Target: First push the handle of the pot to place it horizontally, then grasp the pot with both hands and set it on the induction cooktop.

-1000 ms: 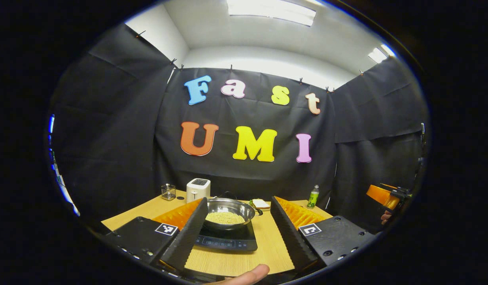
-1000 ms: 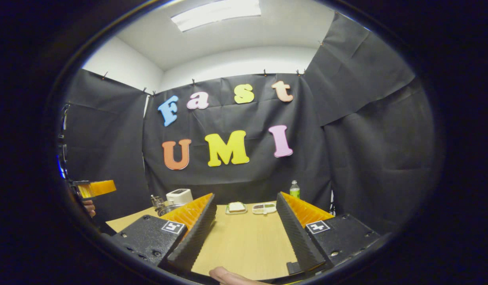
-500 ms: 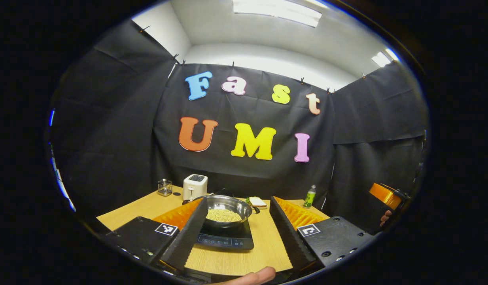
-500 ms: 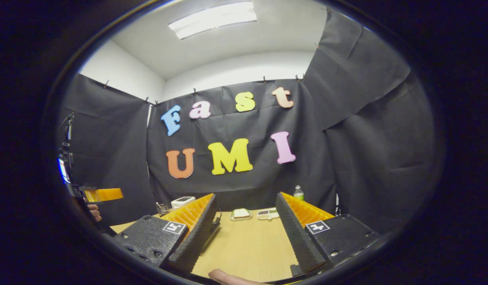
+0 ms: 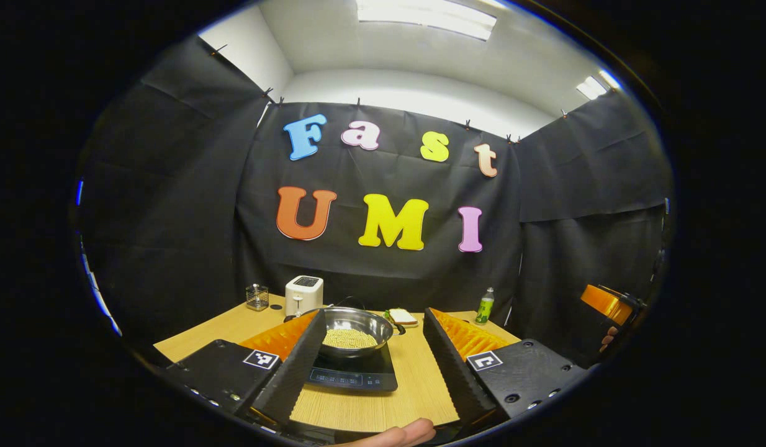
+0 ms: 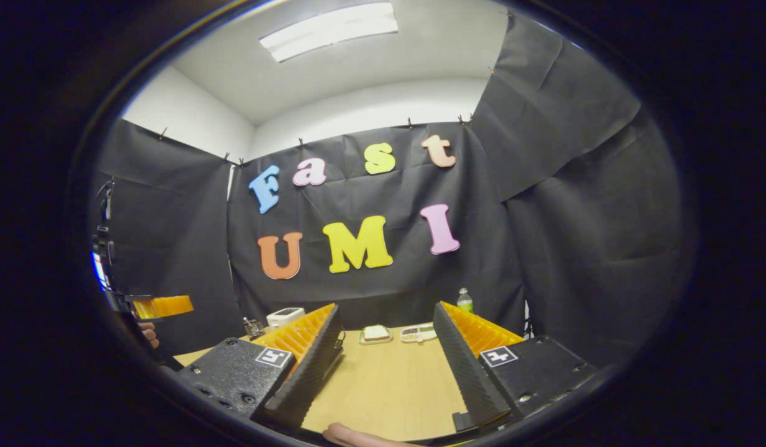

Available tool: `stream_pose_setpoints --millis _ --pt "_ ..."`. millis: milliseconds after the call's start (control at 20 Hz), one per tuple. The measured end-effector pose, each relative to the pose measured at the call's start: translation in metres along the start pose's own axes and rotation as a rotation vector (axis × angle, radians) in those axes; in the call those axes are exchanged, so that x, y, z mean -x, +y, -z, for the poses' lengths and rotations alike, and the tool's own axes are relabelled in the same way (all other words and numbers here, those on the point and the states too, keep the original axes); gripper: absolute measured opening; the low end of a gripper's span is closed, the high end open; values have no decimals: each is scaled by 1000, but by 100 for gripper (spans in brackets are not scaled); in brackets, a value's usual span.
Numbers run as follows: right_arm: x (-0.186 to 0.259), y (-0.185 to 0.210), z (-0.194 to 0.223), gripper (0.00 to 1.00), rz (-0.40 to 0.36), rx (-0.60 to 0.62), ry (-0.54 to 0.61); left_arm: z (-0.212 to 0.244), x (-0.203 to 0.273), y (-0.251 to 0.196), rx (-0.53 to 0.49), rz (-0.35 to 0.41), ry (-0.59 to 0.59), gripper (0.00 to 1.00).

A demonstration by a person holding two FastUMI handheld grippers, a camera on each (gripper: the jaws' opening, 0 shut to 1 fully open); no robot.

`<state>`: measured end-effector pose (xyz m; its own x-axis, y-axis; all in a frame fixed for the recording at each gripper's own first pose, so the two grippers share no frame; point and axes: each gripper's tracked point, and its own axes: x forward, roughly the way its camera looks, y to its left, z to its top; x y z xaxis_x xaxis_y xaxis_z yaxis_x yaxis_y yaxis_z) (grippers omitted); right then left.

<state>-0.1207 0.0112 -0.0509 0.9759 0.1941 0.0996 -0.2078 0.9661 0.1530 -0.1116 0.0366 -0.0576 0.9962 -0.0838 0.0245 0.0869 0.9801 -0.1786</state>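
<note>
Pot point(image 5: 354, 331) of pale grains seated on the induction cooktop point(image 5: 352, 374), near the middle of the wooden table point(image 5: 414, 391). Left gripper point(image 5: 373, 366) held back from it, fingers spread wide, empty. Right gripper point(image 6: 389, 372) likewise gaping over bare tabletop, gripping nothing. Toaster point(image 5: 303, 294) and green bottle point(image 5: 484, 307) behind; pot handle possibly the dark arc at the rear rim, too small to tell

Black cloth point(image 5: 172, 205) hangs on the walls all around the booth, held up by little clips. Above the cloth the wall point(image 6: 370, 112) is white. The ceiling point(image 5: 420, 56) is white too, with a long bright light point(image 5: 426, 15) on it. The worktop point(image 6: 383, 385) is light wood.
</note>
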Motion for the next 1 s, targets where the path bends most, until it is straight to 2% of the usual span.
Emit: stream_pose_setpoints --millis 150,200,300,350,650,1000 --pt "2 -7 -9 95 15 -9 -25 -11 3 -2 -22 0 -25 94" --pt "1 -8 -10 92 19 -5 -30 -12 3 0 -33 -6 -30 94" --pt "2 -9 -7 95 19 -3 -25 -13 4 -2 -44 -8 -35 94" --pt "2 -7 -7 92 17 -3 -23 -13 4 -4 -47 -3 -36 94" --pt "3 -4 -11 92 19 9 -28 -12 5 -5 -88 -5 -34 94" --pt "1 -9 -8 92 48 12 -13 -14 2 3 -70 -25 -34 94"
